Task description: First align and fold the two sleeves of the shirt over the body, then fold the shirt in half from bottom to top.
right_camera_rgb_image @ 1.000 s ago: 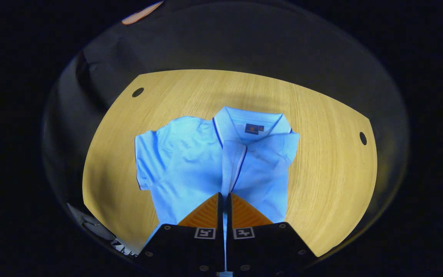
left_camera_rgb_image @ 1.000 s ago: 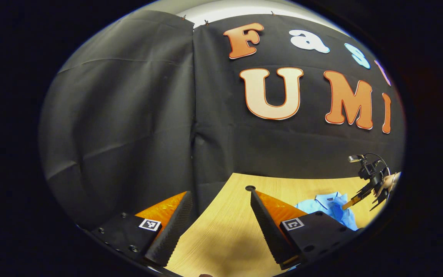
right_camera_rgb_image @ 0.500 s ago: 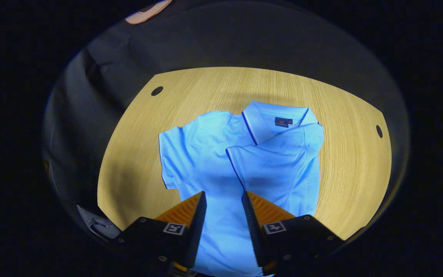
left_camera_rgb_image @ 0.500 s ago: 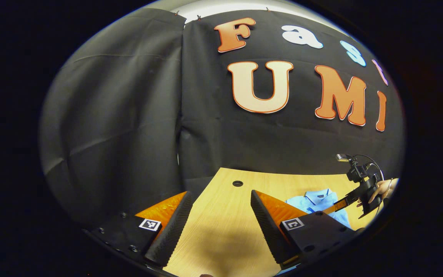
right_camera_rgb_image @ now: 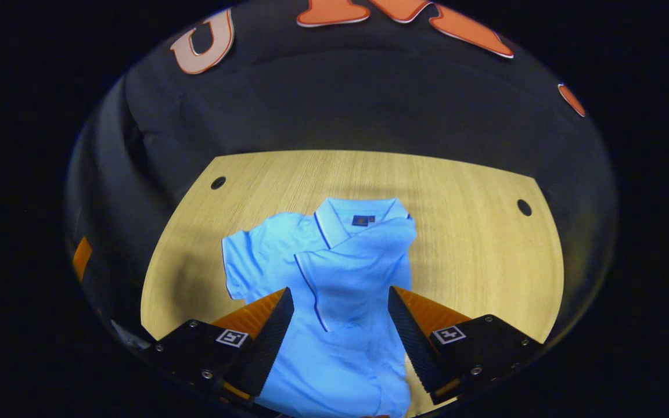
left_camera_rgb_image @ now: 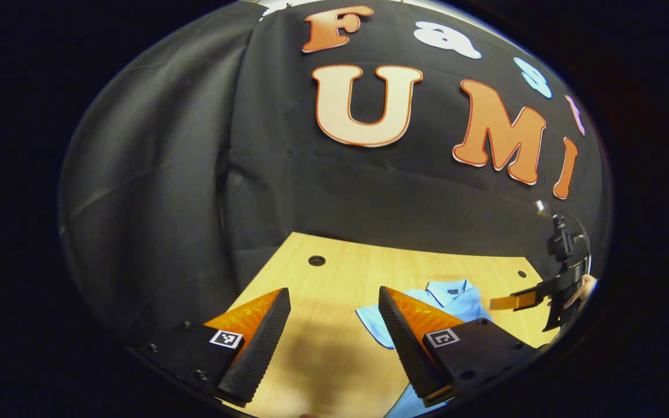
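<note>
The shirt [right_camera_rgb_image: 334, 290], a light blue polo, lies flat on the wooden table [right_camera_rgb_image: 474, 244] with its collar [right_camera_rgb_image: 360, 212] toward the far edge and its hem toward the near edge. In the right gripper view one sleeve [right_camera_rgb_image: 352, 264], the one on the right, is folded across the body, its dark-trimmed cuff lying near the shirt's middle; the other sleeve [right_camera_rgb_image: 241, 264] lies spread out to the left on the wood. The table has a round hole near each far corner, one at the left [right_camera_rgb_image: 218, 183] and one at the right [right_camera_rgb_image: 524, 207].

The right gripper [right_camera_rgb_image: 340, 331] hangs above the lower part of the shirt, fingers spread wide apart and gripping nothing. The left gripper [left_camera_rgb_image: 334, 339] is held over bare table to the left of the shirt, its fingers likewise released and empty. In the left gripper view a hand [left_camera_rgb_image: 585, 287] holds the right gripper at the far right.
</note>
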